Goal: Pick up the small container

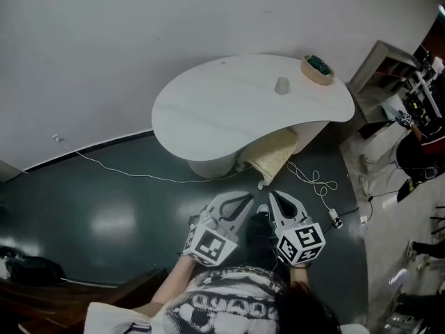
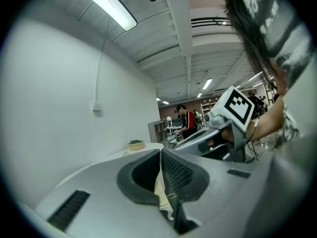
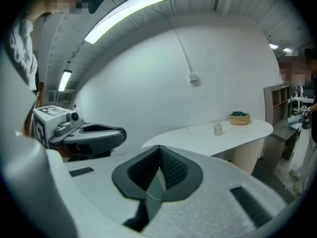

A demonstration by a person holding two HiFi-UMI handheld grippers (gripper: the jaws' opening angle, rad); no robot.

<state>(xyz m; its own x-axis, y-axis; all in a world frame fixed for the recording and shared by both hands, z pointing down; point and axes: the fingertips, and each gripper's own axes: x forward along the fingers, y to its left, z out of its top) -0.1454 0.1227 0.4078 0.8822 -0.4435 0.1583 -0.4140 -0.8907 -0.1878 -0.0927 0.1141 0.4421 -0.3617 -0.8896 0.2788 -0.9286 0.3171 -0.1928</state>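
Bowl (image 1: 324,77) sits near small container (image 1: 281,85) on white table (image 1: 222,106); cable (image 1: 132,174) crosses floor (image 1: 104,221).

Place: we take this for a research lab or open workroom, not a home.
Floor: we see a dark glossy floor (image 1: 104,207) with a white cable (image 1: 139,175) trailing loose across it.
Walls: we see a plain white wall (image 1: 104,40) with a surface-run conduit ending in a small box (image 3: 193,77).
Ceiling: we see a long strip light (image 3: 126,11) under ribbed panels.
Furniture: we see a curved white table (image 1: 208,117) beside a grey open shelving unit (image 1: 382,61).
Background: in the left gripper view we see a person (image 2: 187,122) standing among racks in a long lit hall.
Equipment: we see stands and cabled gear (image 1: 421,92) at the right edge of the head view.
Rig: our left gripper (image 1: 249,199) and right gripper (image 1: 272,195) carry cubes with square markers.
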